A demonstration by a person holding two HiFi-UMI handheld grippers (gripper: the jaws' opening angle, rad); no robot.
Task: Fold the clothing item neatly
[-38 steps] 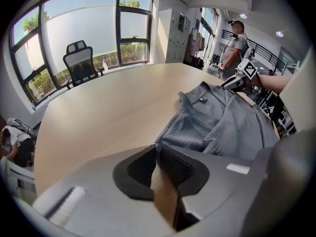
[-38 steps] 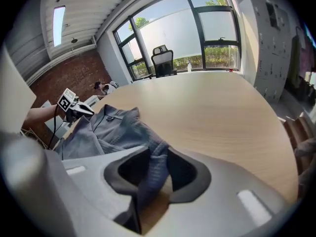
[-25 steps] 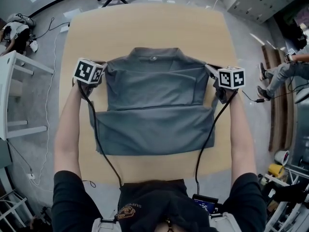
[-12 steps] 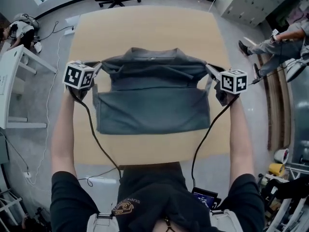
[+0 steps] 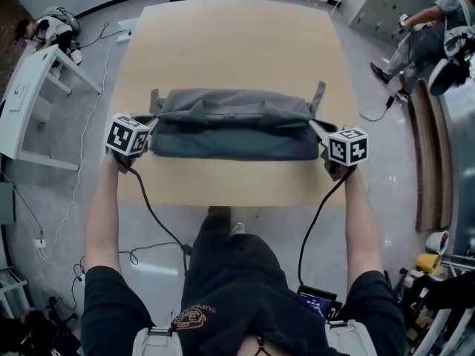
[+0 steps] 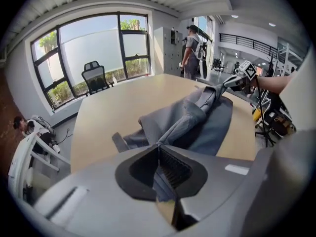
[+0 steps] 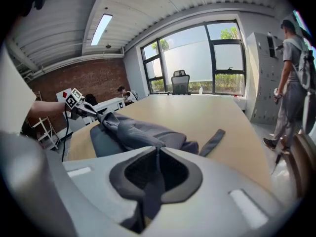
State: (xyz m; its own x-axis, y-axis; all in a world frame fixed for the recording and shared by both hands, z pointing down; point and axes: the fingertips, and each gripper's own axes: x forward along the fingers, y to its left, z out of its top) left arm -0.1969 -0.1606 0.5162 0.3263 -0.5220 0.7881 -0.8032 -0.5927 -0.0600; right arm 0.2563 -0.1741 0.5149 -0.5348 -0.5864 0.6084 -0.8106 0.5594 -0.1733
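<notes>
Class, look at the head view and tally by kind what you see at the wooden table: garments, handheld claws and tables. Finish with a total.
Garments: 1, the grey garment
Claws: 2, the left claw and the right claw
Tables: 1, the wooden table
Total: 4

Between left gripper [image 5: 152,129] and right gripper [image 5: 316,127], seemingly doubled garment [image 5: 234,123] spans table [image 5: 237,43].

One grey shirt [image 5: 234,124], one table [image 5: 230,43], two claws (left claw [image 5: 153,123], right claw [image 5: 316,126]), one office chair [image 6: 95,76], seemingly two bystanders [image 5: 48,27] [image 5: 424,39]
</notes>
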